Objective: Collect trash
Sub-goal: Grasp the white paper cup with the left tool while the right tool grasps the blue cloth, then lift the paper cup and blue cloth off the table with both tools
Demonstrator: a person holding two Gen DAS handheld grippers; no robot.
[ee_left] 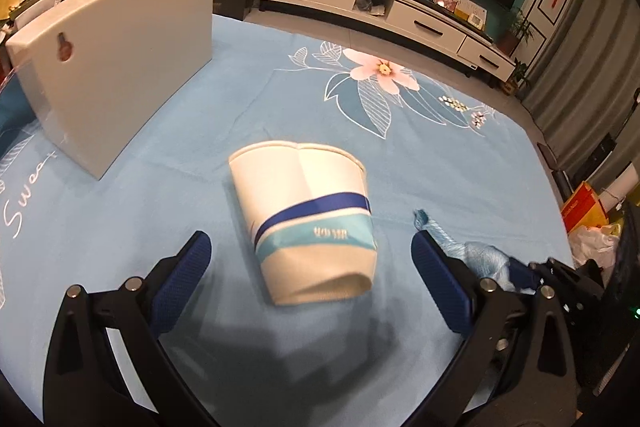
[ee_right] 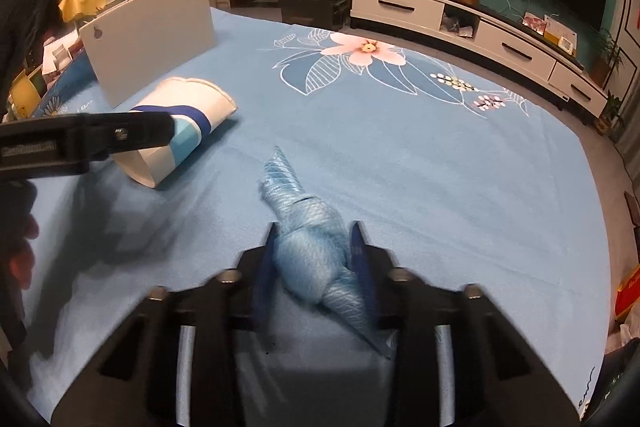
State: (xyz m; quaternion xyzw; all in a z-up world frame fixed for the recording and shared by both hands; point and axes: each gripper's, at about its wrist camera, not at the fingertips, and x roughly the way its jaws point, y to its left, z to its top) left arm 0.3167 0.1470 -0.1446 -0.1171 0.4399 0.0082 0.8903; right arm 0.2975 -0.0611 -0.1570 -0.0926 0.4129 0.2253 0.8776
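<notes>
White "Swee" script (ee_left: 16,203) on blue cloth (ee_left: 400,155).

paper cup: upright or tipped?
Tipped and squashed. The paper cup lies on its side on the blue cloth, rim creased flat, between the open left gripper fingers.

a flattened paper cup (ee_left: 308,223) lies on its side on the cloth-covered surface (ee_left: 440,163), between the spread fingers of the left claw (ee_left: 312,267). to its right lies a knotted plastic bag (ee_right: 308,247), between the right claw's (ee_right: 314,251) fingers. an upright bin (ee_left: 120,67) stands behind the cup to the left. a tv cabinet (ee_left: 400,11) stands beyond the surface.
</notes>
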